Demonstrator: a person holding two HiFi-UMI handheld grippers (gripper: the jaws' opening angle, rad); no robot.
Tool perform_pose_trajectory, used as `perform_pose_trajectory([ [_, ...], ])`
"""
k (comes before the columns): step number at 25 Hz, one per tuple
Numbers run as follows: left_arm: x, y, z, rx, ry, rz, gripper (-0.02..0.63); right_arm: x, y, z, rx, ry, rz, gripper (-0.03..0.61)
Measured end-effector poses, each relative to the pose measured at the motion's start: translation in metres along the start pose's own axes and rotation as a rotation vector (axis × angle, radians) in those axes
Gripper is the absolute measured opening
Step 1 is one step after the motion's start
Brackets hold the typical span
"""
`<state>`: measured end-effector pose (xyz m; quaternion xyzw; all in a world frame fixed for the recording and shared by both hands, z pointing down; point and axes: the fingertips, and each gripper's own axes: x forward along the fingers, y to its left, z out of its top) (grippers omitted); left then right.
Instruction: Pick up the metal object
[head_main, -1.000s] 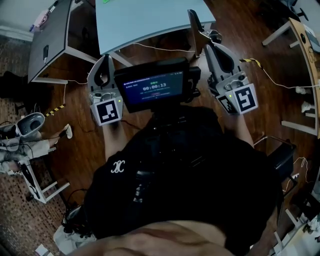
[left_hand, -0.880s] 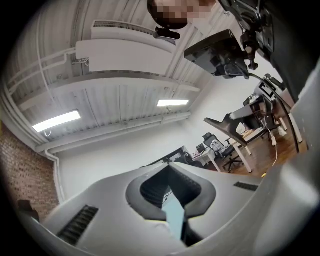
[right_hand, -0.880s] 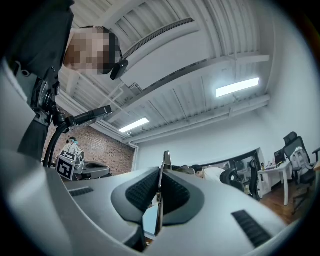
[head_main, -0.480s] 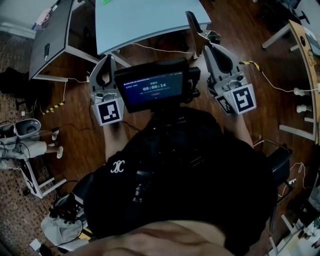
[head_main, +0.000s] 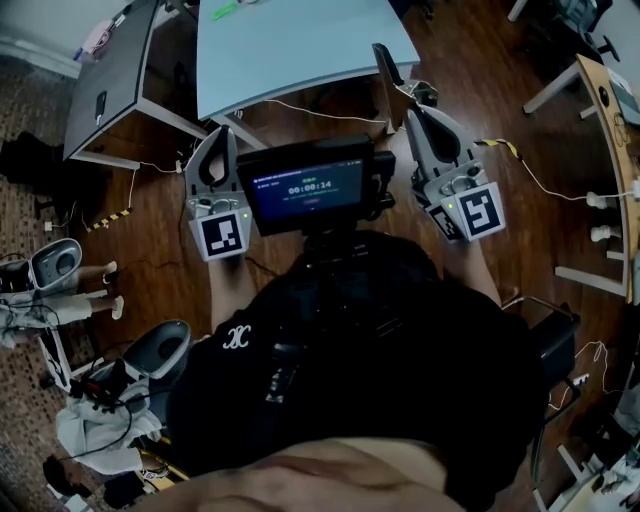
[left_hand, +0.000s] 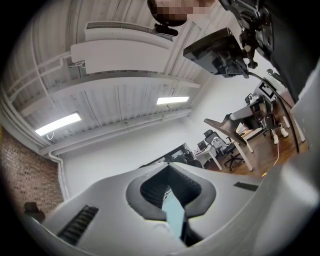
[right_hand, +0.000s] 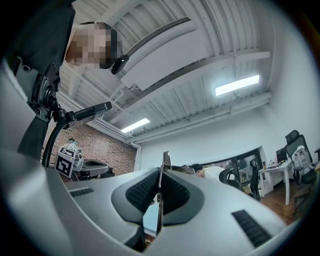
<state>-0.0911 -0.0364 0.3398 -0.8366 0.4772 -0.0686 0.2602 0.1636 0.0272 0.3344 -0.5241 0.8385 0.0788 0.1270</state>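
My right gripper (head_main: 413, 113) is held up in front of the person's chest, shut on the metal object (head_main: 386, 68), a thin flat dark plate that sticks out past the jaws toward the light blue table (head_main: 300, 50). In the right gripper view the plate (right_hand: 165, 161) shows edge-on as a narrow strip pinched between the black pads (right_hand: 137, 192) of that gripper (right_hand: 161, 175). The left gripper (head_main: 222, 135) is raised at the same height beside the chest-mounted screen (head_main: 310, 185). Its jaws meet at the tips with nothing between them, as the left gripper view (left_hand: 168, 166) also shows.
A dark desk (head_main: 110, 80) stands far left and a wooden desk (head_main: 612, 110) at the right edge. White cables (head_main: 320, 108) run over the brown floor. Another seated person's legs and grey gear (head_main: 55, 265) are at the lower left.
The view has drifted so more of the blue table shows. Both grippers keep their pose by the screen, and the plate stays in the right jaws. Grey gear at lower left has shifted.
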Motion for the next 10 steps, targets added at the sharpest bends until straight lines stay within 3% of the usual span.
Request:
perform_pose_trajectory([
  [10,-0.02,-0.034,0.014,-0.014,0.028,0.0,0.011,-0.04,-0.001,0.004,0.006,0.018,0.012,-0.012],
])
